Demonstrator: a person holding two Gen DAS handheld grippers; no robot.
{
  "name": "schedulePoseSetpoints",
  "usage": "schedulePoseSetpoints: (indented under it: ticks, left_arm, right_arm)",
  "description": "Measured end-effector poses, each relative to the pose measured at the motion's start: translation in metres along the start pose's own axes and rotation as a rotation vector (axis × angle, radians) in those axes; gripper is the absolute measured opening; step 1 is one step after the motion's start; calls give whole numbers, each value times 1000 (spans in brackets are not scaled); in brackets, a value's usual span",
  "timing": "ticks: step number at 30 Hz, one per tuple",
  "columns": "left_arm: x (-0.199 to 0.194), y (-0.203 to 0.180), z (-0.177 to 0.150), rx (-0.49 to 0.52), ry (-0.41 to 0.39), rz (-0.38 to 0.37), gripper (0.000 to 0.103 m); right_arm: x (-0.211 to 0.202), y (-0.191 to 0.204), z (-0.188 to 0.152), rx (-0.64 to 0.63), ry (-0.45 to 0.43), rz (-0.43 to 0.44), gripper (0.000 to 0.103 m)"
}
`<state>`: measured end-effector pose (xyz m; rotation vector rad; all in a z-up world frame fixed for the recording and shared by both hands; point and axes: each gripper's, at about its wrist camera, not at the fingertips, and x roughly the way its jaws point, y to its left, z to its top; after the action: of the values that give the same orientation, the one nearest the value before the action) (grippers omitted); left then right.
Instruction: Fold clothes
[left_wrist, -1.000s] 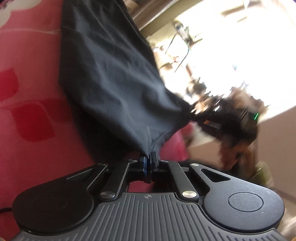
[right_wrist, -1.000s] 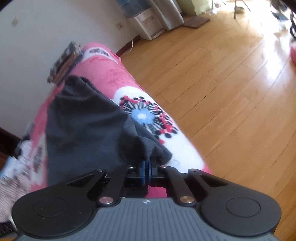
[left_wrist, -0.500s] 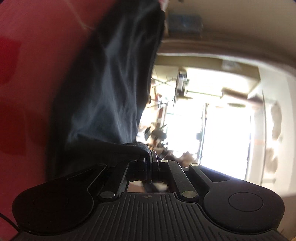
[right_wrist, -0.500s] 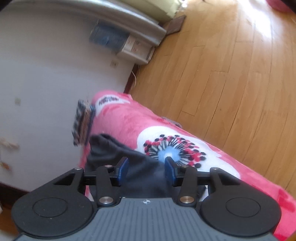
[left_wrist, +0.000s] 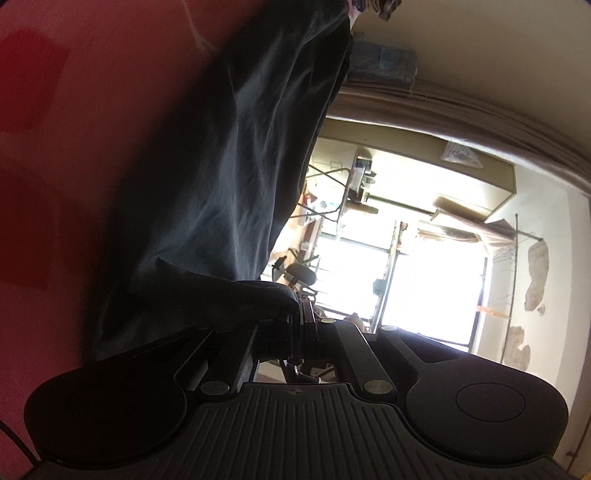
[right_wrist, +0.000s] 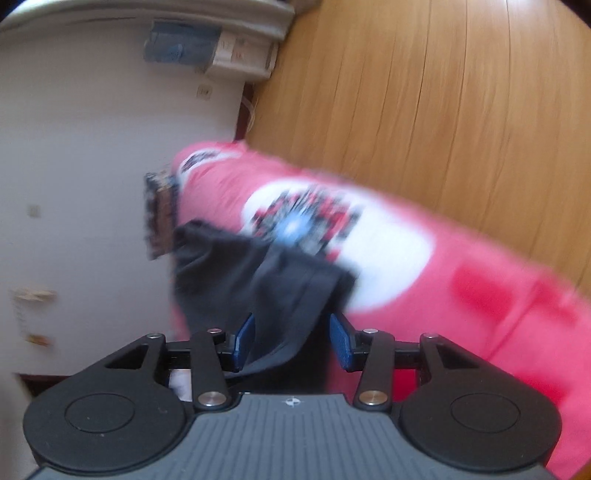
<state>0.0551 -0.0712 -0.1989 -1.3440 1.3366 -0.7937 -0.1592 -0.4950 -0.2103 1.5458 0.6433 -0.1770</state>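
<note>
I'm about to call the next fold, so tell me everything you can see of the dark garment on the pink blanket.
The dark grey, soft-looking fabric garment lies crumpled on the pink flowered blanket, one end near a patterned object by the wall. The left gripper is shut on a rolled edge of it; from there the cloth stretches away in long wrinkles. The right gripper is opening: a fold lies between its blue pads, unpressed. The type of garment can't be told.

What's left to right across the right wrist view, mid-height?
White wall → patterned item at the wall → dark garment → pink blanket → wood floor.
</note>
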Motion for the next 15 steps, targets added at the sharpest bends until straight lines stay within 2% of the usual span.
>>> schedulePoseSetpoints:
  ticks: [2,5,7,9,10,11,12,14,15]
  left_arm:
    - [0,-3,0,2,-2,-11,1]
    - [-5,-7,-1,6,5,-27,1]
    - [-9,-7,-3,12,11,-33,1]
    - [-14,-5,-4,18,16,-31,1]
    - [-14,-4,-5,21,19,-26,1]
    - [-15,-3,-5,29,20,-15,1]
    - [-14,-3,-7,45,24,-4,1]
    - [-11,-3,-10,81,37,22,1]
    - [-10,-2,-13,101,47,36,1]
  right_arm:
    - [12,1,-4,48,61,31,62]
    - [30,6,-8,70,105,20,64]
    - [40,5,-9,102,105,15,64]
    - [45,8,-8,101,60,8,53]
    - [42,13,-7,73,14,0,40]
    - [39,18,-6,43,-31,-11,20]
    - [34,26,-6,-1,-72,-24,13]
    - [25,46,-9,-116,-134,-42,9]
    - [22,55,-12,-197,-156,-77,8]
